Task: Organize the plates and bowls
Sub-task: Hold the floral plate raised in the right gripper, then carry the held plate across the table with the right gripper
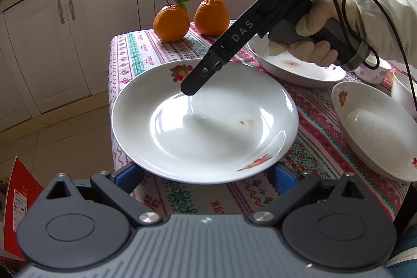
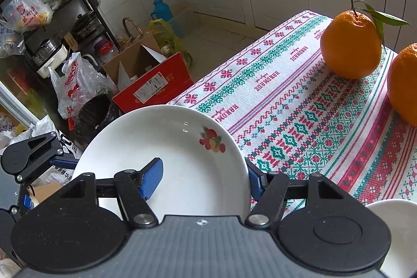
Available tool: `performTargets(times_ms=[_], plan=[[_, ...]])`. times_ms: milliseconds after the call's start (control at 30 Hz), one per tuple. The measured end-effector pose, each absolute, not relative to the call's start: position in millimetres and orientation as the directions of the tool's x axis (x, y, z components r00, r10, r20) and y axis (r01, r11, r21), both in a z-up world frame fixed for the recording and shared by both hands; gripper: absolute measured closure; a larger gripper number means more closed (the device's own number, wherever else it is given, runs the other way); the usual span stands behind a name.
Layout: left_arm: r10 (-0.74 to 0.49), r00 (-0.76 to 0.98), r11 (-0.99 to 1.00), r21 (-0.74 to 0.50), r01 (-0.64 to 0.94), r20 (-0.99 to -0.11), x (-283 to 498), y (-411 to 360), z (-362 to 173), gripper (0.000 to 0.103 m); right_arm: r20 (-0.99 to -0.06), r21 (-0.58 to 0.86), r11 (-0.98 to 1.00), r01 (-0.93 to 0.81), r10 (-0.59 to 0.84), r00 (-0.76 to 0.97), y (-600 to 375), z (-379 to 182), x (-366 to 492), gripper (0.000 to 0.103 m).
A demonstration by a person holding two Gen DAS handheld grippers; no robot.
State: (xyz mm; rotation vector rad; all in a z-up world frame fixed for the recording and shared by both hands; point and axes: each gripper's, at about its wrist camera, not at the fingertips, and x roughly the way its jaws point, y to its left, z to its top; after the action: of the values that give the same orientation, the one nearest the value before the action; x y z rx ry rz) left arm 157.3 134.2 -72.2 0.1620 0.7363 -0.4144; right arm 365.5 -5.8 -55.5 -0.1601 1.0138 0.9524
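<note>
white plate [image 2: 166, 147] rim between right gripper [image 2: 203, 177] fingers, tablecloth [image 2: 299, 106] beneath

I see 2 oranges [image 1: 191, 17] sitting side by side at the far end of the worktop, on a patterned cloth [image 2: 299, 106] with red and green bands. On the floor beside the worktop I see a red box [image 2: 153, 85] against an open cardboard box [image 2: 135, 61]. I also see a blue flask [image 2: 163, 12] standing by the white cabinets [image 1: 75, 38].

Cloth-covered table [image 1: 187, 197] with two oranges [image 1: 171, 23], three white plates [image 1: 375, 127], small bowls [image 1: 372, 73].
</note>
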Motion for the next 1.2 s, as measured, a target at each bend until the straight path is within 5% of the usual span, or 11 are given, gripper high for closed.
performTargets(times_ms=[367, 633, 1200], plan=[[-0.318, 0.663, 0.904, -0.007, 0.427, -0.678, 156.0, 131.6, -71.7, 0.004, -0.777, 0.305, 0.614, -0.728, 0.603, 0.183, -10.9, -56.9, 367.5, 0.028], [-0.284, 0.690, 0.908, 0.044, 0.417, -0.666, 147.9, 131.4, -69.7, 0.004, -0.774, 0.265, 0.616, -0.742, 0.594, 0.217, -7.1, -48.1, 358.5, 0.000], [-0.309, 0.776, 0.922, 0.025, 0.385, -0.550, 73.3, 112.2, -29.0, 0.001, -0.714, 0.040, 0.661, -0.749, 0.544, 0.441, -68.4, 38.3, 233.1, 0.000]])
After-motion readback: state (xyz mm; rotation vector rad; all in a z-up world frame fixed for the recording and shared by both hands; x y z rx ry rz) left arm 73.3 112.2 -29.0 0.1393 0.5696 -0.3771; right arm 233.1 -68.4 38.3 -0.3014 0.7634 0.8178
